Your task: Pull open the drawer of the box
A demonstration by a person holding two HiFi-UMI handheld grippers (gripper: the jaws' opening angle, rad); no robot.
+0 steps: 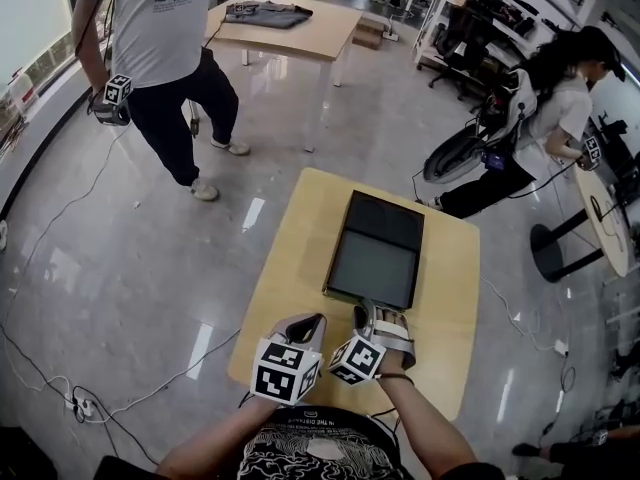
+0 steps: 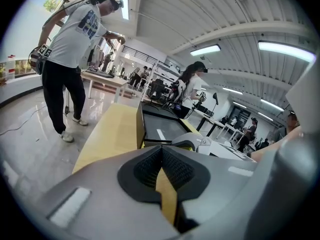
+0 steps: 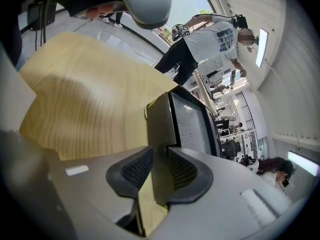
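Observation:
A dark flat box (image 1: 385, 220) lies on the light wooden table (image 1: 295, 258), and its drawer (image 1: 372, 268) stands pulled out toward me. My right gripper (image 1: 368, 314) is at the drawer's near edge. In the right gripper view the dark drawer front (image 3: 159, 124) sits between the two ribbed pads of the right gripper (image 3: 160, 170), which is shut on it. My left gripper (image 1: 312, 324) hovers over the table just left of the drawer, touching nothing. The left gripper view shows the left gripper (image 2: 161, 154) shut with only tabletop behind it, and the box (image 2: 156, 126) ahead.
A person (image 1: 170, 48) holding grippers stands on the floor at the far left. Another person (image 1: 560, 118) crouches at the right near a round table (image 1: 600, 218). A second wooden table (image 1: 290, 28) stands at the back. Cables (image 1: 70, 398) trail over the floor.

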